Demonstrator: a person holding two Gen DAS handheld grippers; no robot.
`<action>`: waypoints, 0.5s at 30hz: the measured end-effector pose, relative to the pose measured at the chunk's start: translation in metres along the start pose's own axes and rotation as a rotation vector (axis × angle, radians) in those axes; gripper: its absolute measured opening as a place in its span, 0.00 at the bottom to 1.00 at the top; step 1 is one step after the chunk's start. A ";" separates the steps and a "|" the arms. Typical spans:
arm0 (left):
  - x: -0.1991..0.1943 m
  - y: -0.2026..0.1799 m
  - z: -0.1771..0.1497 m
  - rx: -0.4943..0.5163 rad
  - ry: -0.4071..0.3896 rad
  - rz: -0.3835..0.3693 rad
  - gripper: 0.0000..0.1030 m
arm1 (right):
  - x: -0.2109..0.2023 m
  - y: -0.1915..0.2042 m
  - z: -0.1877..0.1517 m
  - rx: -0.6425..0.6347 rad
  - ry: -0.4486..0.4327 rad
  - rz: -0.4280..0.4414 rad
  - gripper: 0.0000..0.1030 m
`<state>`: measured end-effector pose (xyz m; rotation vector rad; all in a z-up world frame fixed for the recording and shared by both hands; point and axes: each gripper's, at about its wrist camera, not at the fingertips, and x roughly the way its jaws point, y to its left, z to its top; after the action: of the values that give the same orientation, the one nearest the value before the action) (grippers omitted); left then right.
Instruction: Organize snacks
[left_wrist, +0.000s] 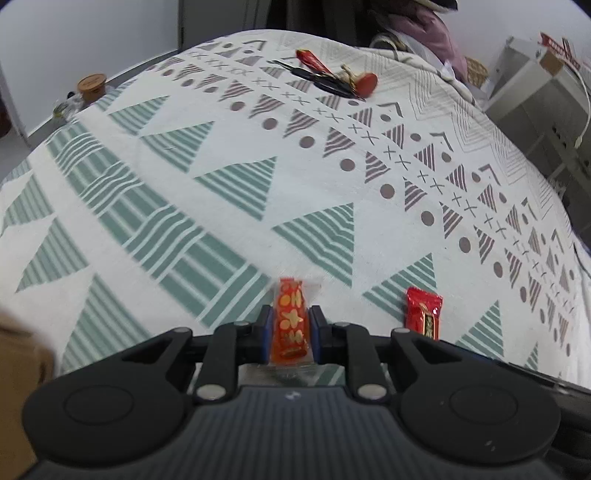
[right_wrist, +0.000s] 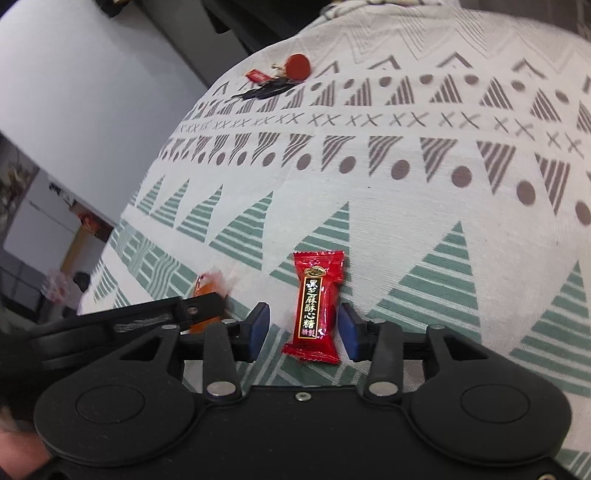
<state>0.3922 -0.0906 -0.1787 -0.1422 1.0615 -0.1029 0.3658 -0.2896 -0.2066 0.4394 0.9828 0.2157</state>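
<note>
- Left gripper (left_wrist: 290, 325): blue pads clamped on the orange patterned candy wrapper (left_wrist: 290, 322), over the patterned tablecloth (left_wrist: 221, 177).
- Right gripper (right_wrist: 303, 326): jaws apart; the red sesame candy (right_wrist: 317, 301) lies on the cloth between them, untouched.

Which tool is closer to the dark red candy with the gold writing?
Right. The right tool has the dark red candy wrapper between its open pads; the left tool, gripping an orange patterned candy, sits beside it.
</note>
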 end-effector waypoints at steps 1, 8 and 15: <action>-0.006 0.003 -0.002 -0.010 -0.002 0.002 0.19 | 0.000 -0.001 0.000 0.000 0.005 -0.001 0.32; -0.043 0.022 -0.020 -0.070 -0.008 -0.012 0.04 | -0.008 0.006 -0.004 0.012 0.025 0.034 0.19; -0.053 0.028 -0.029 -0.053 -0.028 -0.019 0.09 | -0.028 0.024 -0.011 -0.013 0.000 0.034 0.19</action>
<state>0.3418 -0.0566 -0.1516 -0.2012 1.0357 -0.0895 0.3414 -0.2761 -0.1802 0.4445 0.9745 0.2526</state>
